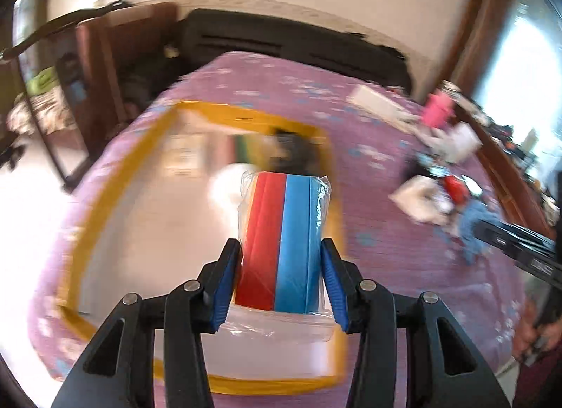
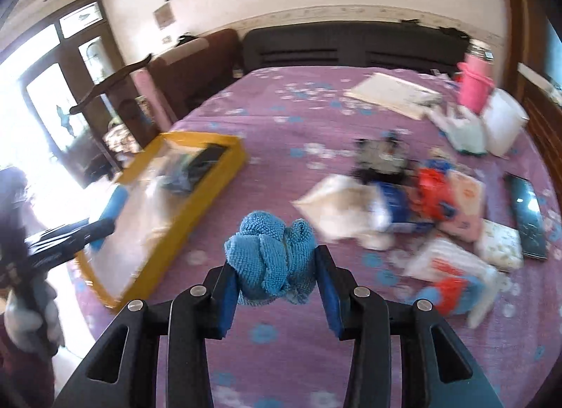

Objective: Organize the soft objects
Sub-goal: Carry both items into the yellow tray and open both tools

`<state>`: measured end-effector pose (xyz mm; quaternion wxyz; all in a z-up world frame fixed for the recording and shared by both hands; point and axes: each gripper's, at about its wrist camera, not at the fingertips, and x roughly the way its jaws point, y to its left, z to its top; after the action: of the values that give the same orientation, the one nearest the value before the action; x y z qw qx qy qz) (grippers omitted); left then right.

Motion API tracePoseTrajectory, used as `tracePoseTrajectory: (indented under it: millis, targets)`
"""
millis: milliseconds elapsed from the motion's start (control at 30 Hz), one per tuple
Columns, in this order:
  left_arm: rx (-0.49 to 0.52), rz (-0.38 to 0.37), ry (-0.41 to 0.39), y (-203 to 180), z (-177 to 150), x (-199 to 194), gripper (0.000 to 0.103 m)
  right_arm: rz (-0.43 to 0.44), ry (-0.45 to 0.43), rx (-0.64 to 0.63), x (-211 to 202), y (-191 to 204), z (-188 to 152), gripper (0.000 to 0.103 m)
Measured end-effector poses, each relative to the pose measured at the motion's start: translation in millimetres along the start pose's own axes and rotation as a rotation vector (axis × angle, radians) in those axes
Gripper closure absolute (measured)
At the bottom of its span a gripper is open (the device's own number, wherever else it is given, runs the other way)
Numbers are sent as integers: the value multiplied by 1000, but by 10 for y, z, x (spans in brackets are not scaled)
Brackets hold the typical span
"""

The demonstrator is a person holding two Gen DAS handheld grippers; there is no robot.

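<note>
Left fingers [image 1: 281, 278] clamped on wrapped cloth pack [image 1: 284, 239], long axis forward; yellow box [image 1: 105, 204] apparently directly below. Right fingers [image 2: 277, 285] holding blue cloth [image 2: 272, 260].

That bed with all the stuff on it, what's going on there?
A person is sorting soft things on a purple bed with a gripper in each hand. The left gripper is clamped on a plastic-wrapped red and blue pack, held above a yellow bin. The right gripper is clamped on a bunched blue cloth, held above the bed. More packets lie in a pile to the right.
</note>
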<state>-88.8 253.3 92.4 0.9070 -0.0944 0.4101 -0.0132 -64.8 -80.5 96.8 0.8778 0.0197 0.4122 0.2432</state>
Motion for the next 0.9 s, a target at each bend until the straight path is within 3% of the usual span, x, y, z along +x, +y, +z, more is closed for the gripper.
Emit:
tracePoseTrajectory:
  millis: [167, 433, 533, 700, 867, 900]
  targets:
    - [-36, 104, 46, 489, 172, 234, 58, 88, 40, -49, 235, 520, 104, 58]
    - [-121, 126, 199, 895, 435, 945, 58, 222, 153, -160, 823, 1415, 219, 58]
    - [-151, 129, 193, 972, 555, 1033, 56, 243, 218, -201, 1130, 1681, 234, 58]
    - [-178, 84, 187, 1068, 586, 1013, 51, 234, 330, -211, 1674, 1884, 252, 58]
    - [-144, 57, 198, 1006, 461, 956, 40, 160, 329, -226, 1989, 1909, 470, 56]
    - [-181, 46, 186, 1058, 454, 925, 39, 142, 334, -243, 2042, 1929, 505, 56]
